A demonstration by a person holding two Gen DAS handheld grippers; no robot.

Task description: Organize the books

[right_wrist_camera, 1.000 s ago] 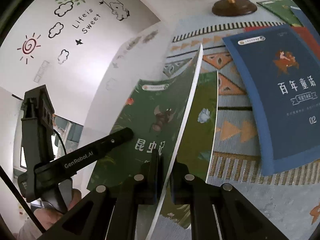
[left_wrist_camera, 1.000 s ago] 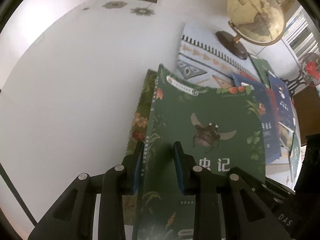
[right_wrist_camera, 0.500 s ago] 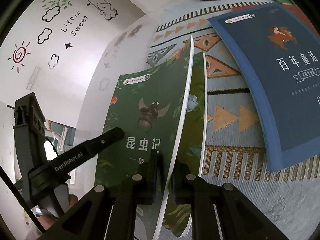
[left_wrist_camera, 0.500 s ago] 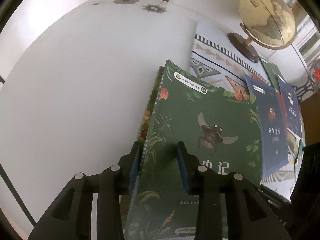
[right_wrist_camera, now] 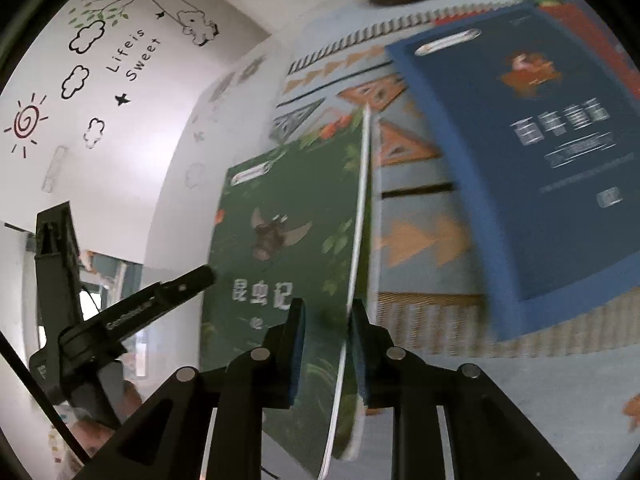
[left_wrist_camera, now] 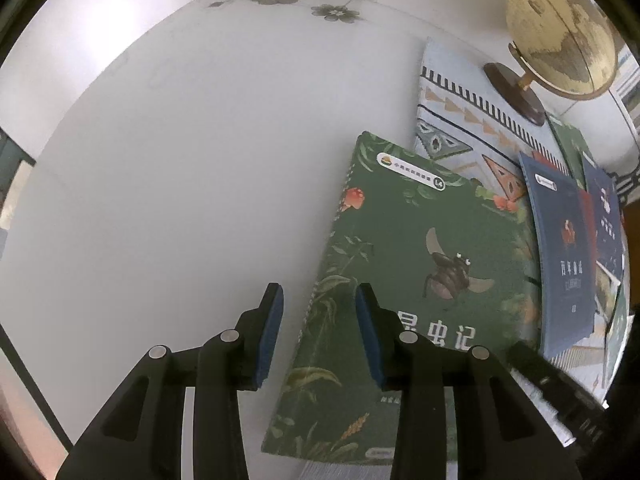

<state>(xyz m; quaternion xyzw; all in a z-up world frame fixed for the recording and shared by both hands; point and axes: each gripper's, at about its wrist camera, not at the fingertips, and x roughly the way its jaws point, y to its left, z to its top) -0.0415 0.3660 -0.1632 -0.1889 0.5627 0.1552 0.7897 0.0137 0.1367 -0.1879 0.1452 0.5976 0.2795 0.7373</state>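
A green book with a beetle on its cover [left_wrist_camera: 420, 264] lies on another green book at the left edge of a patterned mat. My left gripper [left_wrist_camera: 318, 334] is open, its fingers straddling the green book's spine edge without gripping it. In the right wrist view my right gripper [right_wrist_camera: 326, 344] is open around the green book's [right_wrist_camera: 280, 236] white page edge, which stands slightly raised between the pads. A dark blue book [right_wrist_camera: 532, 140] lies on the mat to the right; it also shows in the left wrist view [left_wrist_camera: 560, 264]. The left gripper's body [right_wrist_camera: 132, 308] shows at left.
A globe [left_wrist_camera: 560, 36] on a dark wooden base [left_wrist_camera: 516, 92] stands at the back of the patterned mat [left_wrist_camera: 456, 112]. More blue and green books [left_wrist_camera: 604, 216] lie overlapped at the right. The white table [left_wrist_camera: 180, 160] stretches to the left. A decorated wall [right_wrist_camera: 100, 60] is behind.
The green book has come down onto the book under it, hiding that one. Both grippers have opened: the left let go of the spine edge, the right loosened from the page edge.
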